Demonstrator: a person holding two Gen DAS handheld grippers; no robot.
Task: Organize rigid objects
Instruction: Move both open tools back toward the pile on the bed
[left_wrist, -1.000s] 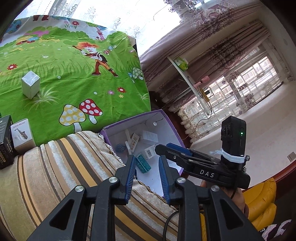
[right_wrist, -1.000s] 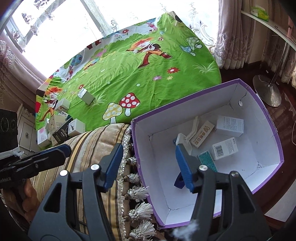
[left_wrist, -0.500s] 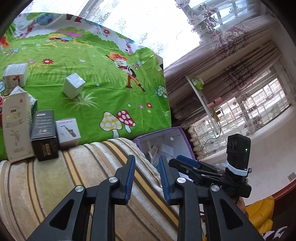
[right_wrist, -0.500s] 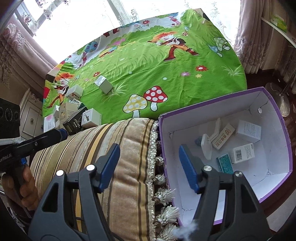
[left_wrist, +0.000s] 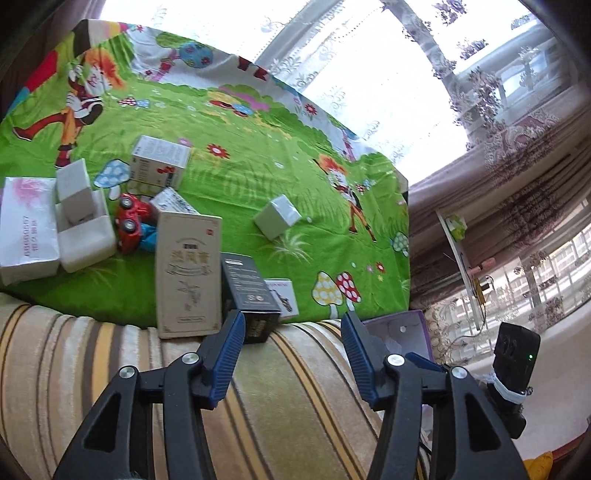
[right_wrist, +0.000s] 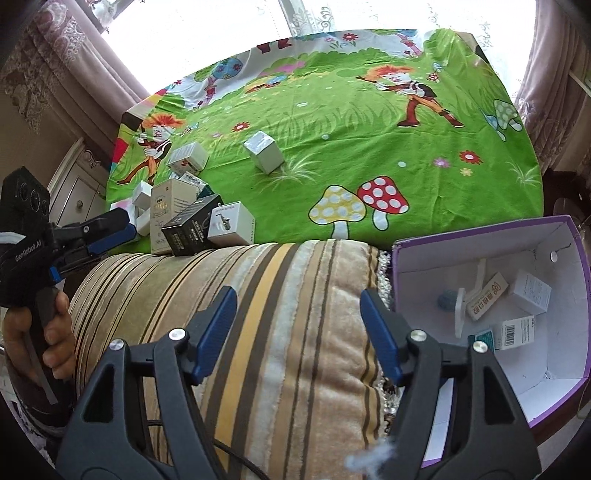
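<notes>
Several small boxes lie on a green cartoon sheet (left_wrist: 240, 177): a black box (left_wrist: 251, 291), a tall beige box (left_wrist: 186, 273), a small white saxophone box (left_wrist: 284, 297), a white cube (left_wrist: 277, 221) and a red toy car (left_wrist: 129, 221). My left gripper (left_wrist: 291, 354) is open and empty, above the striped cushion (left_wrist: 295, 387), just short of the black box. My right gripper (right_wrist: 299, 332) is open and empty over the same cushion (right_wrist: 258, 314). A purple-rimmed box (right_wrist: 576, 236) at right holds several small packages (right_wrist: 517, 330).
White boxes (left_wrist: 27, 225) sit at the sheet's left end. Curtains and windows stand behind. The left gripper (right_wrist: 92, 232) and the hand holding it show at the left of the right wrist view. The right gripper's body (left_wrist: 513, 354) shows at the right.
My left gripper has swung left from the purple box toward the boxes on the sheet and has opened. My right gripper has moved left, off the purple box, over the cushion.
</notes>
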